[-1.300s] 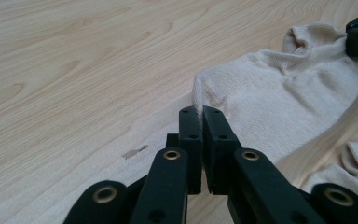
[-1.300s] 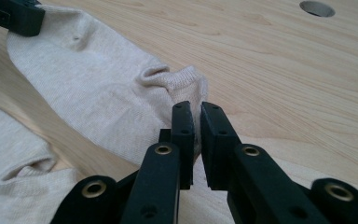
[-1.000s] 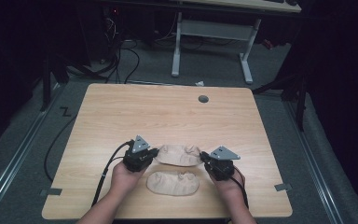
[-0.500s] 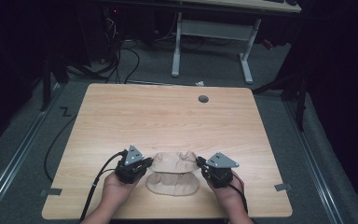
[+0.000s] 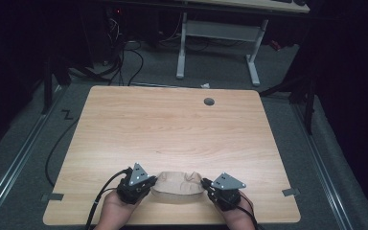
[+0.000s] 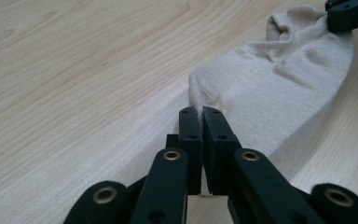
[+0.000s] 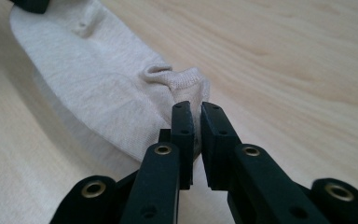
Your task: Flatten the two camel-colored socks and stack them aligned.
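Note:
A beige sock is stretched flat near the front edge of the wooden table, held between both grippers. My left gripper is shut on the sock's left end; its own view shows the jaws pinching the cloth. My right gripper is shut on the other end, its jaws clamped on the puckered cuff of the sock. Each gripper view shows the other gripper's black tip at the sock's far end. A paler strip lies under the sock's near edge.
A round cable hole sits near the table's far edge. Grey tape marks lie at the front corners. Black cables trail off the left side to the floor. A white desk frame stands beyond the table.
Both grippers have drawn the held sock toward the table's near edge, over the second sock that lay there. That lower sock is now covered.

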